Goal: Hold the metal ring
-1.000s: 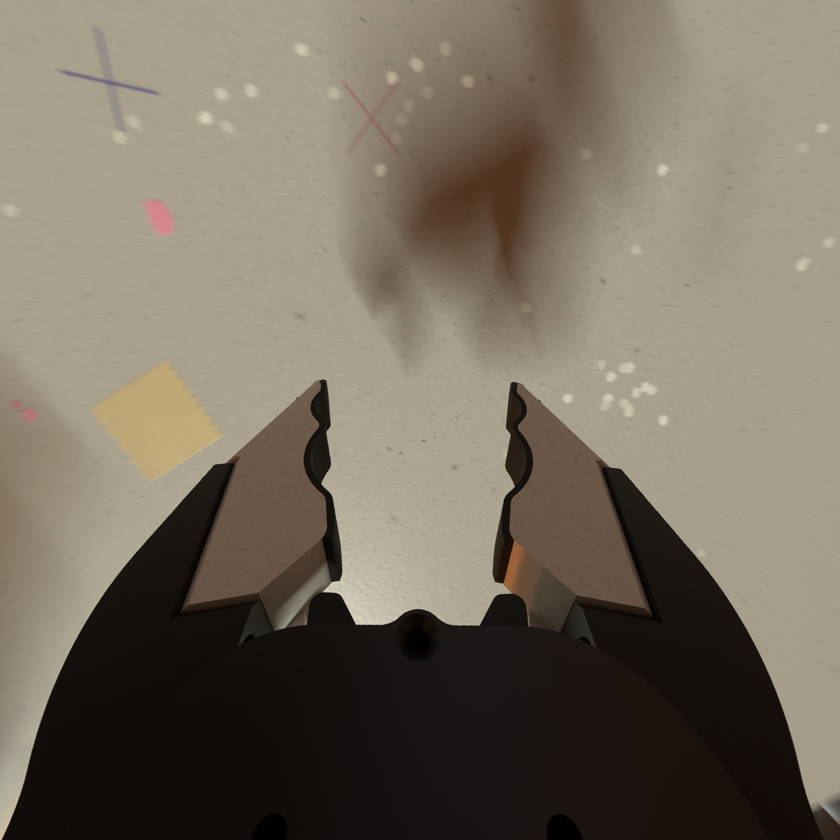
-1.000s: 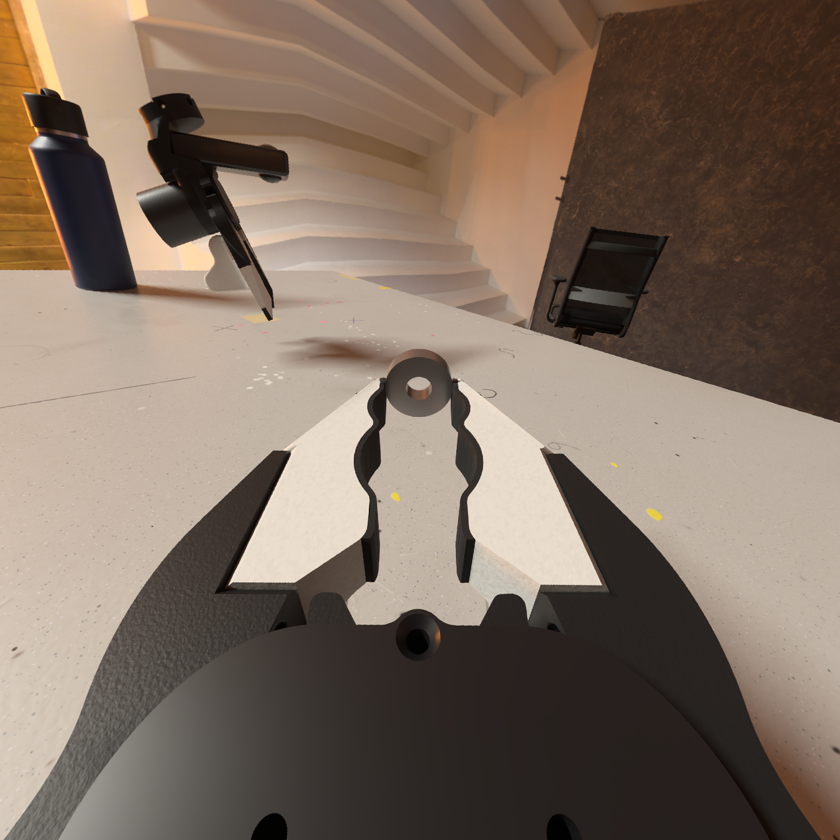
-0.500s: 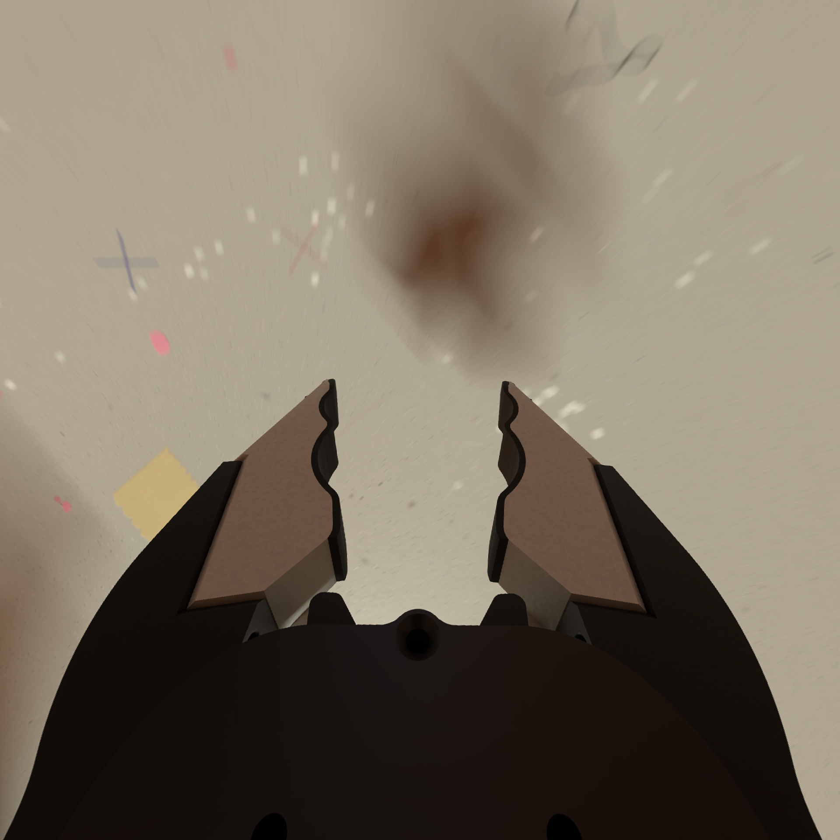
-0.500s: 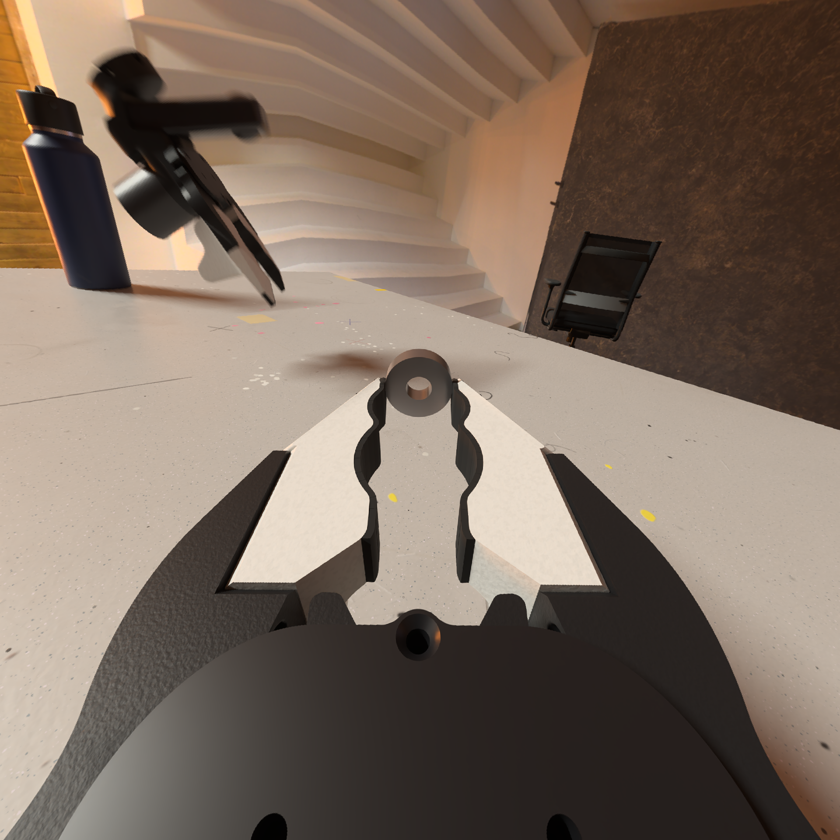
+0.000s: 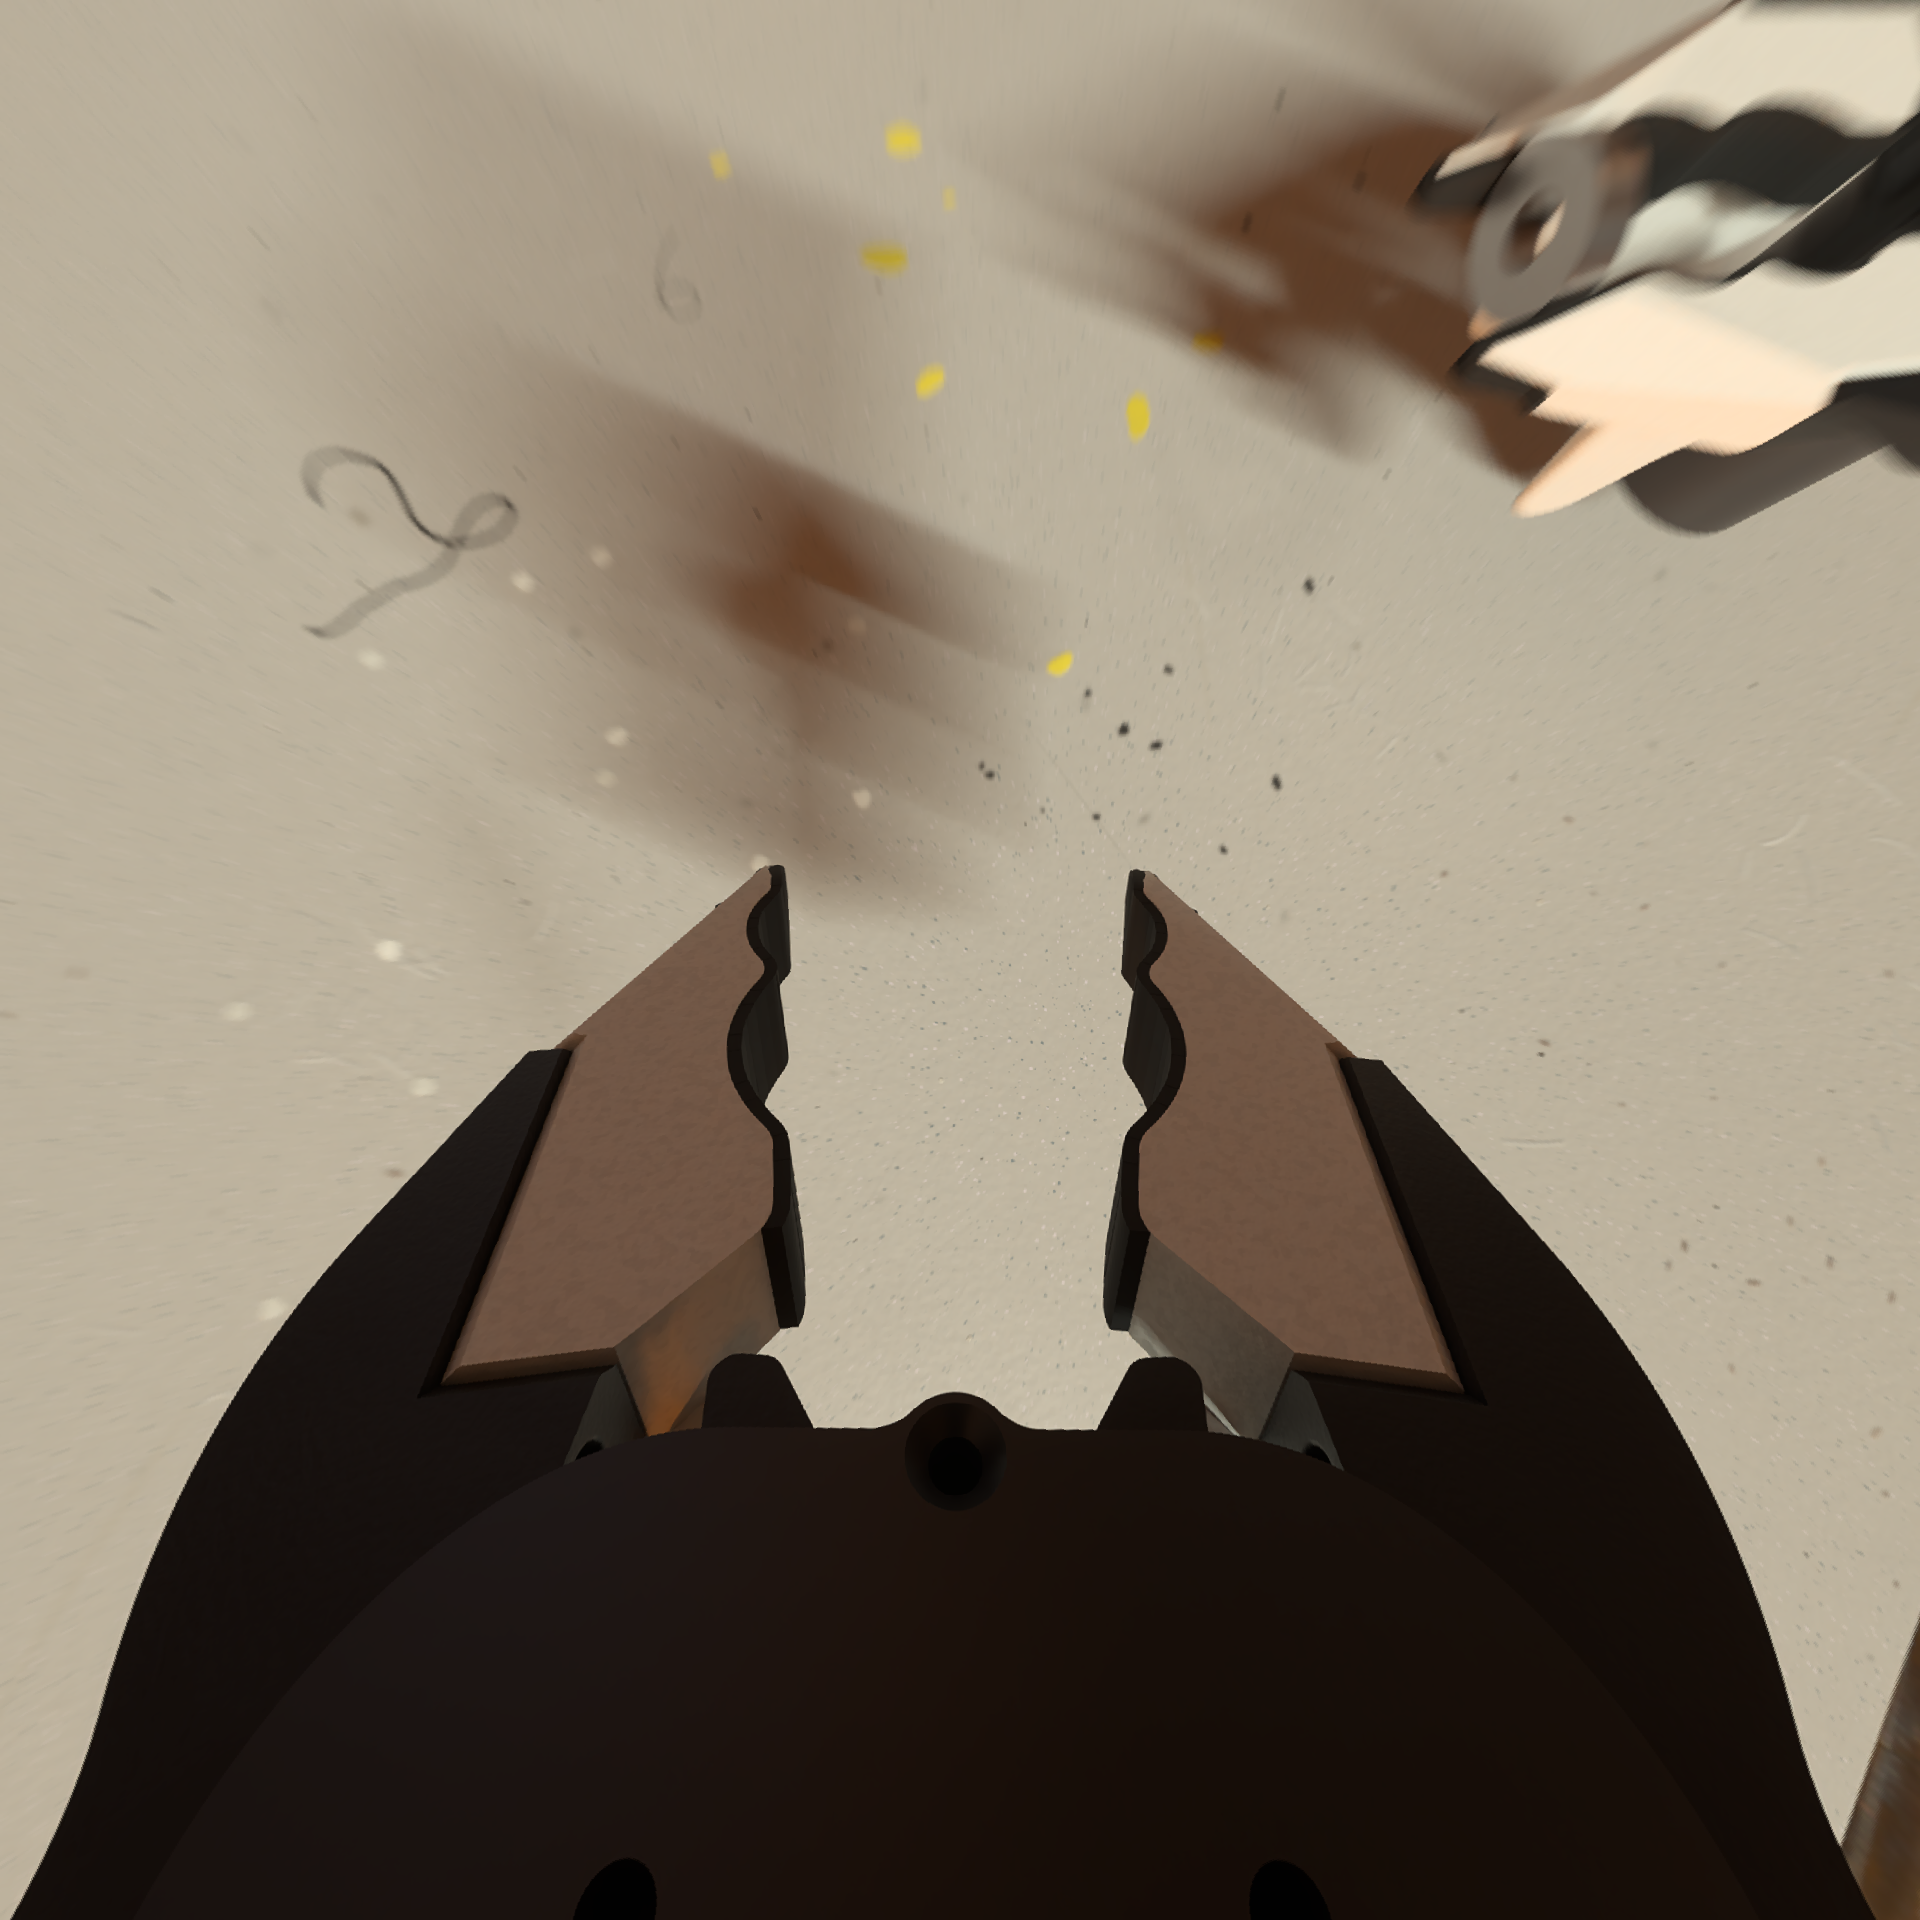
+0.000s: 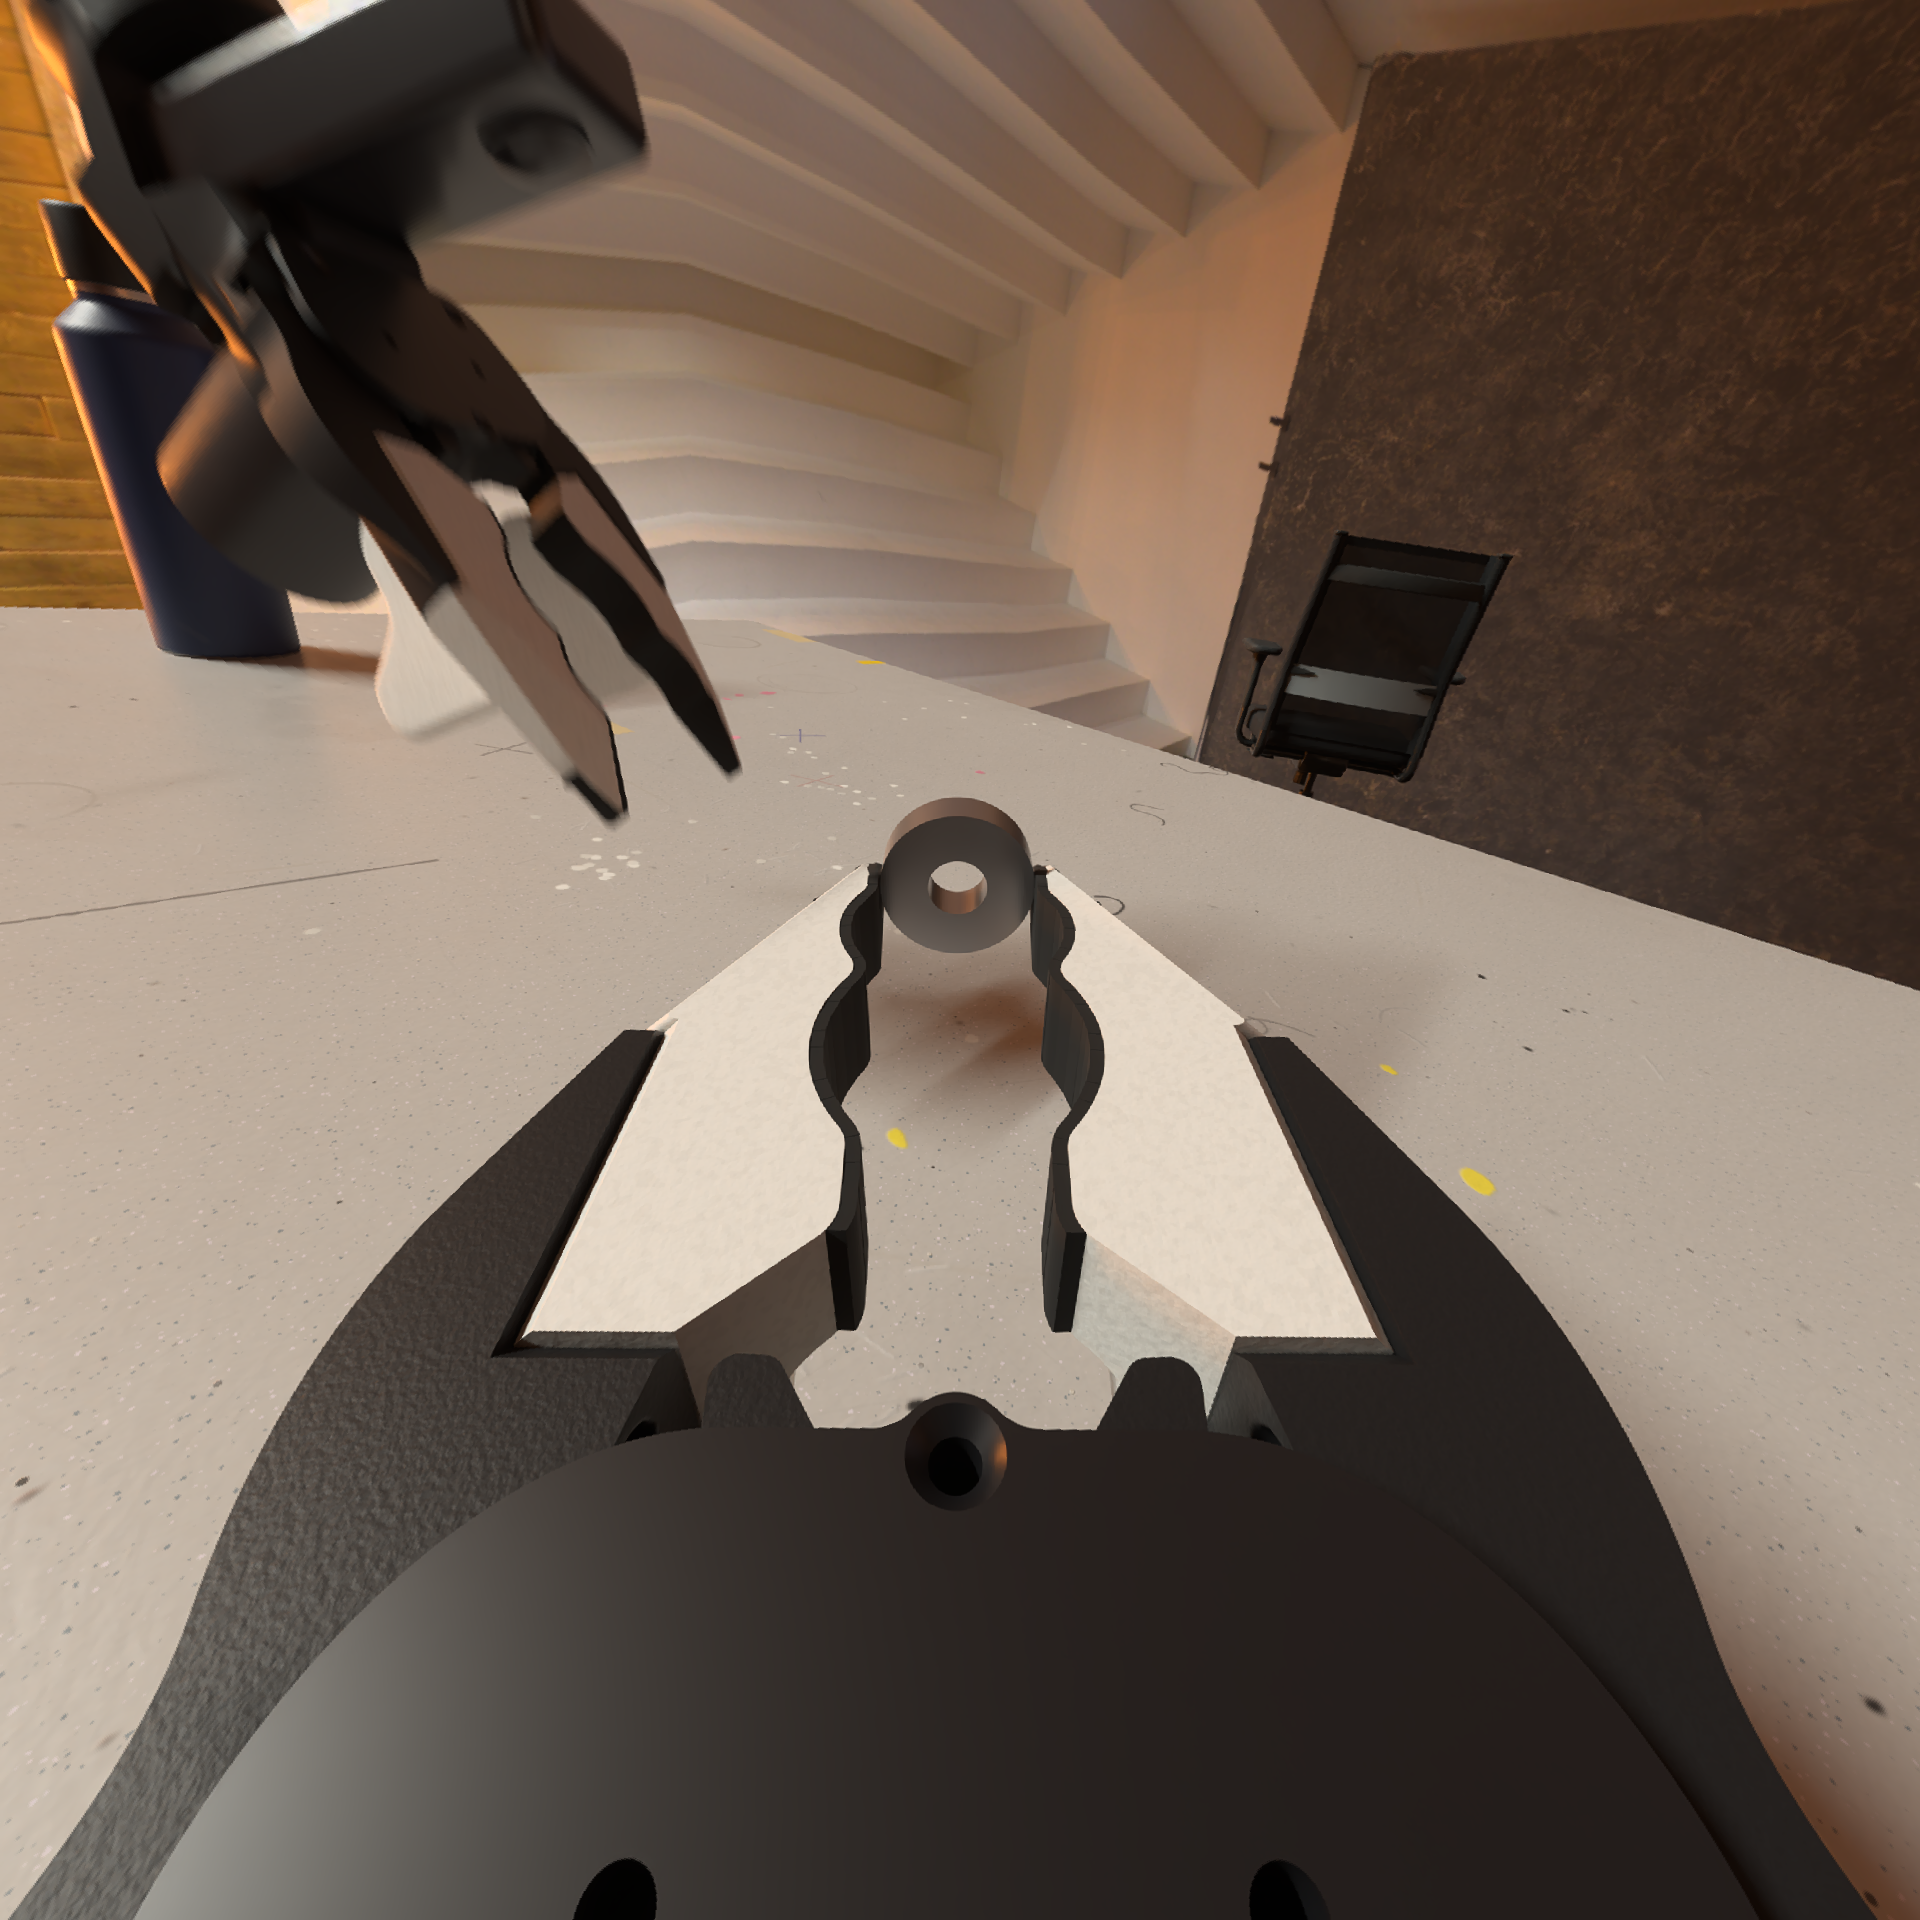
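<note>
Right claw (image 6: 958, 883) pinches the metal ring (image 6: 958, 885) at its fingertips, above the pale bench (image 6: 260, 1039). Left claw (image 5: 954, 883) spread, empty, over the bench; the ring appears at its 1 o'clock, blurred.

No readable text or labels are showing anywhere; only faint pencil scribbles are lying on the desk (image 5: 312, 831), upper left.

The table (image 6: 260, 1039) lies bare and passable around the right gripper (image 6: 958, 883), whose tips pinch the ring (image 6: 956, 891) clear of the surface, while the left gripper (image 6: 665, 769), jaws apart, hangs close to the ring's upper left, and a bottle (image 6: 135, 457) stands far back.
</note>
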Robot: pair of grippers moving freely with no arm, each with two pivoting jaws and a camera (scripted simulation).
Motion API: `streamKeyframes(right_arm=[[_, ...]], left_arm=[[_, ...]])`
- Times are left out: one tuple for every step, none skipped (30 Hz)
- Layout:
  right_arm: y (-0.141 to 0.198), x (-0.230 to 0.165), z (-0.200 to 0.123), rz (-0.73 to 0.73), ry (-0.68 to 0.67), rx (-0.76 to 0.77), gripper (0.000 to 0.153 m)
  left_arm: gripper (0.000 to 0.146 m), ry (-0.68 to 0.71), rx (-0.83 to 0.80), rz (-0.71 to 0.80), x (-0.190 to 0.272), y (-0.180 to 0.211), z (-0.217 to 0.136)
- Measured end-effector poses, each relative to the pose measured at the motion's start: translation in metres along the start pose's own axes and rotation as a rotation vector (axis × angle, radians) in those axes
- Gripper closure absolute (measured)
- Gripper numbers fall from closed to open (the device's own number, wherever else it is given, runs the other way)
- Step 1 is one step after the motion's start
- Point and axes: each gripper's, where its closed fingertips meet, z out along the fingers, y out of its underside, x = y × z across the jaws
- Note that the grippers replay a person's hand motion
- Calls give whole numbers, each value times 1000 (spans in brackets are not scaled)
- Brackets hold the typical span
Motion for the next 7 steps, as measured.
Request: streamKeyframes(right_arm=[[0,0,0,-1,0,0,125],[0,0,0,-1,0,-1,125],[0,0,0,-1,-1,-1,125],[0,0,0,0,-2,-1,125],[0,-1,0,1,-4,0,125],[0,-1,0,3,-5,0,125],[0,-1,1,4,-7,-2,125]], left_arm=[[81,7,-30,-12,1,8,13],[81,10,-51,-24,1,14,23],[81,13,-69,-36,0,20,31],[81,15,-86,-43,0,25,37],[81,12,-98,-42,-1,29,41],[81,5,-106,-32,-2,33,43],[81,0,-110,-19,-3,35,45]])
